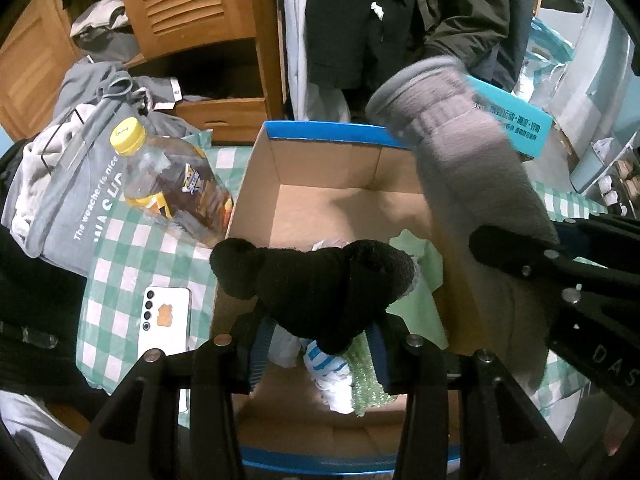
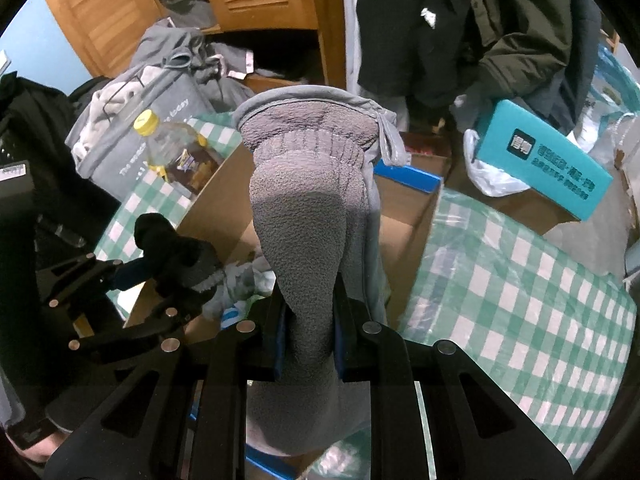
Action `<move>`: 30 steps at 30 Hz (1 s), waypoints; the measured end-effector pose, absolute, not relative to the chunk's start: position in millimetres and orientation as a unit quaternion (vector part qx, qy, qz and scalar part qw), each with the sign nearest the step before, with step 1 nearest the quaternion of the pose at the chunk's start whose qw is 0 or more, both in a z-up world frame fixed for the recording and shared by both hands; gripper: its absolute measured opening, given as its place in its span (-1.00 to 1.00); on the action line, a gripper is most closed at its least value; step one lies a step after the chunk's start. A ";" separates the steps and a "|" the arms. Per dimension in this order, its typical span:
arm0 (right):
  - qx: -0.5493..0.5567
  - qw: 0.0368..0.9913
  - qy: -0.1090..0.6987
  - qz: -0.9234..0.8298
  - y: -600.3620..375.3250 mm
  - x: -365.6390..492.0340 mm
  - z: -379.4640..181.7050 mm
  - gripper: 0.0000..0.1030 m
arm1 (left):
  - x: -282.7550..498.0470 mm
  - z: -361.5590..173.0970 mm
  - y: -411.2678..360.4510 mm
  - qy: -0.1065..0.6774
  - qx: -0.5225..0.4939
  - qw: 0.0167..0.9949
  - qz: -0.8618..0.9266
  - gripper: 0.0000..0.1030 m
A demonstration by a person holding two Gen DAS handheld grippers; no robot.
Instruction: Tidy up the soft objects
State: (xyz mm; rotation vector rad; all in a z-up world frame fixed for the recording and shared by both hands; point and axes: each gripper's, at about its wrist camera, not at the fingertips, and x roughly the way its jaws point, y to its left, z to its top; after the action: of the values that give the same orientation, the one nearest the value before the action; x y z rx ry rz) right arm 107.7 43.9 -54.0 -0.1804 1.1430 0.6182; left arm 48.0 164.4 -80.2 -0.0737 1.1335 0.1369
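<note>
Both tongs hang over the open cardboard box [image 1: 320, 200] that sits on the green-checked cover [image 2: 520, 300]. The left tongs [image 1: 320, 344] are clamped on a rolled black sock [image 1: 320, 280], held above the box's near end, where a white-and-blue piece and something green already lie. The right tongs [image 2: 308, 344] are pinched narrow on a long grey sock [image 2: 308, 220], cuff pointing away, above the box's right wall. A yellow-capped bottle [image 1: 176, 184] leans against the box's left wall, a white phone [image 1: 166, 320] nearer.
</note>
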 end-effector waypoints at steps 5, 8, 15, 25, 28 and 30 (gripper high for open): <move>-0.085 0.794 0.531 0.285 47.0 109.3 -55.0 -0.37 | 46.7 -79.8 164.2 0.539 -0.034 0.839 0.069 -0.01; -0.083 0.796 0.528 0.283 44.8 110.0 -51.4 -0.28 | 45.0 -75.3 163.2 0.535 -0.033 0.841 0.073 0.25; -0.070 0.806 0.520 0.274 31.0 109.2 -39.0 -0.08 | 39.8 -61.3 156.8 0.524 -0.026 0.849 0.070 0.52; -0.058 0.822 0.503 0.263 0.9 93.0 -15.3 0.14 | 24.3 -34.1 146.0 0.503 -0.024 0.862 0.056 0.67; -0.057 0.829 0.493 0.258 -9.4 87.0 -5.2 0.18 | 20.7 -25.6 139.8 0.492 -0.018 0.869 0.054 0.77; -0.057 0.833 0.488 0.254 -14.2 83.7 0.7 0.19 | 18.7 -21.4 134.8 0.489 -0.014 0.871 0.050 0.77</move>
State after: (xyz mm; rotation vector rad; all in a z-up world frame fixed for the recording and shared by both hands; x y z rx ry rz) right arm 83.7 -14.2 0.7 -0.1201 1.0341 0.5375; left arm 18.7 134.8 -21.4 -0.0285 1.0222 0.1043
